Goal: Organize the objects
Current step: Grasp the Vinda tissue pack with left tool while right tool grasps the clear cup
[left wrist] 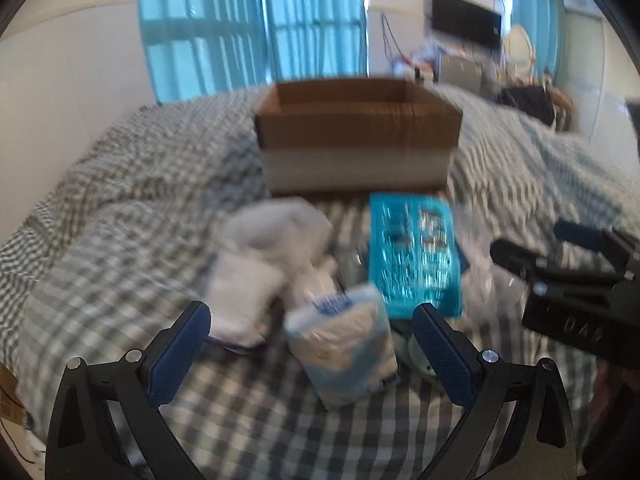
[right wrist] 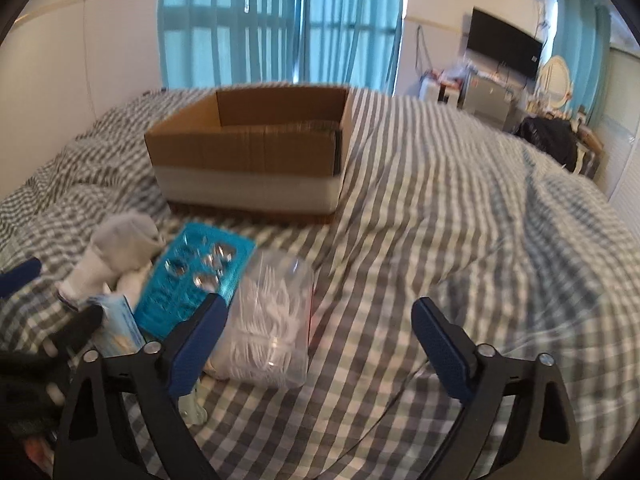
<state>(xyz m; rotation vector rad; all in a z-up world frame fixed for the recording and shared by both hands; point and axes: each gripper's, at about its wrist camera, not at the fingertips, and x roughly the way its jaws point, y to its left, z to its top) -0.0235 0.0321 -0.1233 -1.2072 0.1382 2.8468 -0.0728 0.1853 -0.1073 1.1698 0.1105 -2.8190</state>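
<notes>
Checked bedspread [right wrist: 440,208] — blurry — cardboard box [right wrist: 248,148].

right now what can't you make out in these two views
- Cardboard box: its floor is hidden by its own near wall in both views.
- Teal blister pack: print lost to motion blur in the left wrist view.
- Clear bag of white picks: its near-left corner sits behind the right gripper's finger.
- Tissue pack: label blurred; mostly hidden in the right wrist view.
</notes>
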